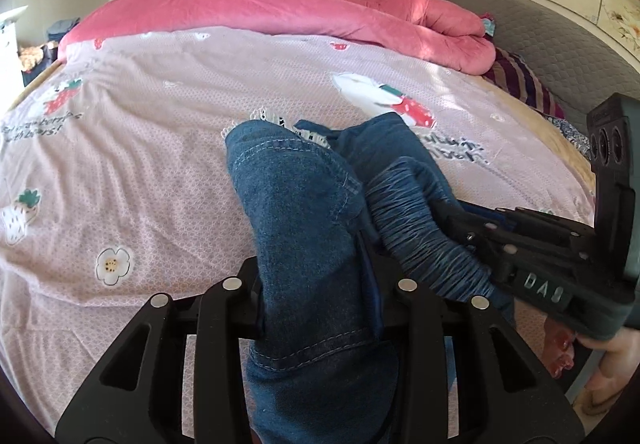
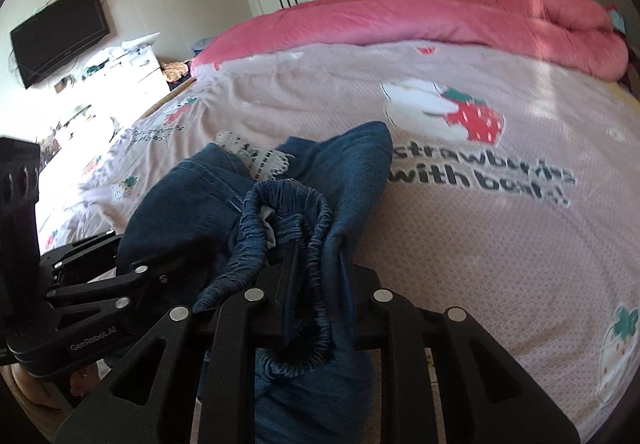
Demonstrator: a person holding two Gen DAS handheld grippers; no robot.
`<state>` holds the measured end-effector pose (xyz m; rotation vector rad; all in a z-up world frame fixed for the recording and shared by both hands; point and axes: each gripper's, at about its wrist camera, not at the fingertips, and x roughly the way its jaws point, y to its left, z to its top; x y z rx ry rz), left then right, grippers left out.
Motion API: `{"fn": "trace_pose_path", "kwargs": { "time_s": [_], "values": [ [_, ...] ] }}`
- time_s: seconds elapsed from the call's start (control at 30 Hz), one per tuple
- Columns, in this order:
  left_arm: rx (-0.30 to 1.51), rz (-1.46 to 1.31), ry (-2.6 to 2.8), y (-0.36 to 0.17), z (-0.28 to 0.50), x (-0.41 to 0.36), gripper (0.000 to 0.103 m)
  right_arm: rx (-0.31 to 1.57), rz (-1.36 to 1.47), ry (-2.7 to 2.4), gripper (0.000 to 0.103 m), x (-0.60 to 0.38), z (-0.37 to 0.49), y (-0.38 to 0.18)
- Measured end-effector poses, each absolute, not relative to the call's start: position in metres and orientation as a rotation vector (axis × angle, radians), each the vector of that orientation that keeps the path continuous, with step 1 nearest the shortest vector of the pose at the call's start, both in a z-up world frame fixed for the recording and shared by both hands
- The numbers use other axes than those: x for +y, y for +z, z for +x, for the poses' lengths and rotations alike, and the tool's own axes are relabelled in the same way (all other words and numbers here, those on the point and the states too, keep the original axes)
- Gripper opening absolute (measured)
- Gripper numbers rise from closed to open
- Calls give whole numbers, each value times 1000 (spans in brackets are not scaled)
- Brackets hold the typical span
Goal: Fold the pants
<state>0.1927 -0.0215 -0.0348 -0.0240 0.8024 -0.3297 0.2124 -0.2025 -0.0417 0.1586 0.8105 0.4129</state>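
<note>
Bedspread (image 1: 168,148), pink, strawberry print: landing surface.
Pants (image 1: 304,212), blue denim, bunched above it, carried between both tools.
Left gripper (image 1: 320,284): clamped on denim.
Right gripper (image 2: 316,296): pinching elastic waistband (image 2: 280,228).
Advised: keep both grips, spread apart, lay flat before folding.

The pants (image 1: 304,212) are showing matt blue denim with pale stitching and a ribbed, gathered waistband (image 2: 280,220). The tongs (image 1: 320,308) are looking like matt black plastic with shiny metal studs. At twelve o'clock, the quilt (image 1: 280,4) is looking plush pink.
</note>
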Motion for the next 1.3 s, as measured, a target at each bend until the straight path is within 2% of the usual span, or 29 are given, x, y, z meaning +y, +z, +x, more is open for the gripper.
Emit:
{"fn": "trace_pose_path", "kwargs": {
  "time_s": [0.2, 0.33, 0.47, 0.6, 0.77, 1.03, 1.3],
  "values": [
    [829, -38, -304, -44, 194, -16, 34, 844, 195, 394, 24, -211, 214, -51],
    [836, -47, -295, -47, 190, -12, 39, 841, 152, 352, 40, -213, 211, -51],
    [840, -57, -280, -49, 190, -7, 50, 829, 109, 322, 48, -211, 207, -50],
    [823, -48, -268, -46, 186, -5, 54, 791, 85, 313, 57, -211, 200, -44],
    [804, -46, -263, -39, 181, -2, 58, 736, 61, 323, 62, -213, 190, -33],
    [782, -66, -266, -29, 175, 4, 68, 699, 54, 323, 75, -212, 177, -22],
    [777, -49, -254, -27, 173, 2, 77, 701, 56, 324, 80, -213, 175, -22]
  ]
}}
